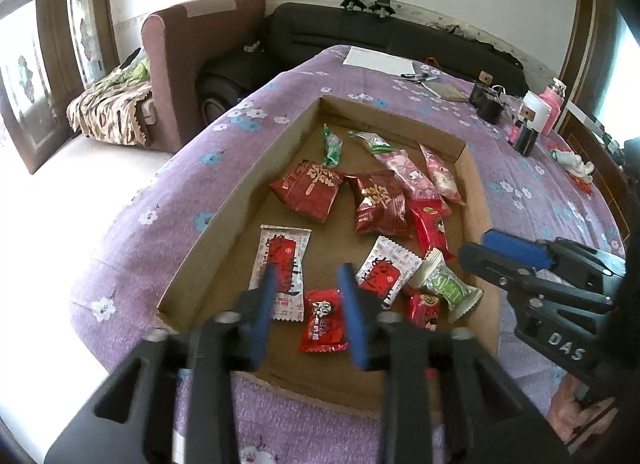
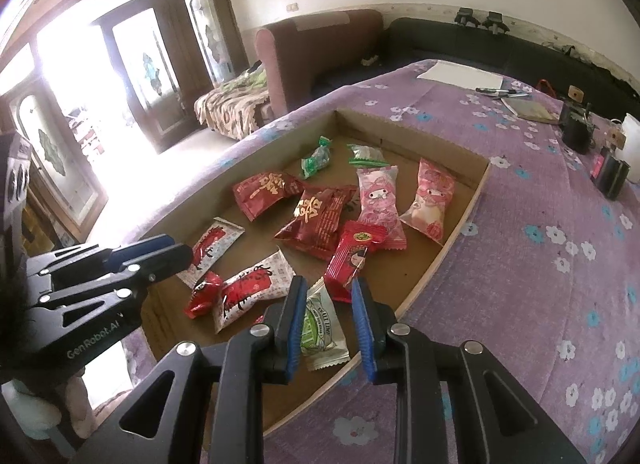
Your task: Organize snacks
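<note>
The snacks lie loose in a shallow cardboard tray (image 1: 460, 144) with low upright walls, set on the bench. Near the front edge: a small red packet (image 1: 323, 322), a white-and-red sachet (image 1: 282, 270), and a green-and-white packet (image 2: 322, 330). Further back: two larger red foil packs (image 1: 308, 190), two pink packets (image 2: 380, 200), and two green twisted sweets (image 2: 316, 158). Bare cardboard remains along the left wall and in the far corners.

The left gripper (image 1: 310, 284) hovers over the small red packet, jaws parted, pads clear of it. The right gripper (image 2: 330, 296) hangs above the green-and-white packet, jaws narrowly parted, holding nothing.

The bench carries a purple flowered cloth (image 2: 540, 264), textured and matte. Paper (image 1: 378, 60), pens and dark containers (image 1: 524, 138) sit at the far end. A brown armchair (image 1: 192, 56) and black sofa (image 1: 360, 30) stand beyond.
</note>
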Action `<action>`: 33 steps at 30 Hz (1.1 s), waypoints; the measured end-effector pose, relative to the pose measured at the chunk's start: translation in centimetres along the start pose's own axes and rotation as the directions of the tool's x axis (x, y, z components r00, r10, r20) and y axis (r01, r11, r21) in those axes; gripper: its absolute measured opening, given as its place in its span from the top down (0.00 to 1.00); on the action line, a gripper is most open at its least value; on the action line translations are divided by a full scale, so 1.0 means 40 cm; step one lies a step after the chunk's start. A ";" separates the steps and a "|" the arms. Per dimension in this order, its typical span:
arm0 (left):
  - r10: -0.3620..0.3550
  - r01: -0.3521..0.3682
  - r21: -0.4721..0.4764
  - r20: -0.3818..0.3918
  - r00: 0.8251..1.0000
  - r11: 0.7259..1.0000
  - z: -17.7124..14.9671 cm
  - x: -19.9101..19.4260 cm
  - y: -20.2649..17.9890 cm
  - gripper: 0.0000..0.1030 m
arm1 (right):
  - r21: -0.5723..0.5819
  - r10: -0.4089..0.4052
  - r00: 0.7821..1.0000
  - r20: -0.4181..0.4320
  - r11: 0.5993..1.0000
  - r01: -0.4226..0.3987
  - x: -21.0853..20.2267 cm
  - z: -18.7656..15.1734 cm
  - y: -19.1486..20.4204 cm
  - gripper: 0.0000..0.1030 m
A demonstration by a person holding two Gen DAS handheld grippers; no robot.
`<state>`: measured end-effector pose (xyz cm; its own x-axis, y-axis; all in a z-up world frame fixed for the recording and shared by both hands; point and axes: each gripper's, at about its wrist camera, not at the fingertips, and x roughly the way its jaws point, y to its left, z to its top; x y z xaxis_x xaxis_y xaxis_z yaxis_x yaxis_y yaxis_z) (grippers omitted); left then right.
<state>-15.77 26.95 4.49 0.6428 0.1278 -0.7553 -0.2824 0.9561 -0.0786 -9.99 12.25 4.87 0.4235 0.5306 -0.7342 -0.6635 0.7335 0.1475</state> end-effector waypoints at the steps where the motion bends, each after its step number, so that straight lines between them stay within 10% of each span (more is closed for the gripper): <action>1: -0.001 0.001 -0.011 0.007 1.000 1.000 0.000 -0.004 0.004 0.47 | 0.006 -0.004 1.000 0.007 1.000 0.004 -0.005 0.001 -0.002 0.63; 3: -0.002 0.003 -0.030 0.018 1.000 1.000 0.002 -0.013 0.015 0.47 | 0.029 -0.015 0.999 0.032 0.999 0.014 -0.023 0.001 -0.014 0.47; 17: -0.103 0.103 -0.009 -0.081 0.991 0.995 0.100 0.051 -0.037 0.43 | 0.278 -0.241 0.964 0.111 0.939 0.202 -0.107 0.011 -0.280 0.38; 24: 0.105 -0.082 0.180 -0.121 0.987 0.980 0.140 0.170 -0.158 0.43 | 0.248 -0.406 0.896 0.182 0.900 0.357 -0.120 0.012 -0.333 0.31; 28: 0.227 -0.179 0.323 -0.117 0.967 0.929 0.133 0.230 -0.232 0.43 | 0.248 -0.413 0.889 0.197 0.899 0.362 -0.113 -0.012 -0.350 0.30; 33: 0.197 -0.142 0.377 -0.110 0.974 0.915 0.137 0.207 -0.262 0.43 | 0.249 -0.405 0.894 0.190 0.901 0.356 -0.112 -0.018 -0.372 0.29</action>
<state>-3.58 19.43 2.61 0.4920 0.2836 -0.8231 -0.0817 0.9563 0.2807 -2.47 -1.38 5.49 0.7645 0.2578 -0.5908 -0.2938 0.9552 0.0366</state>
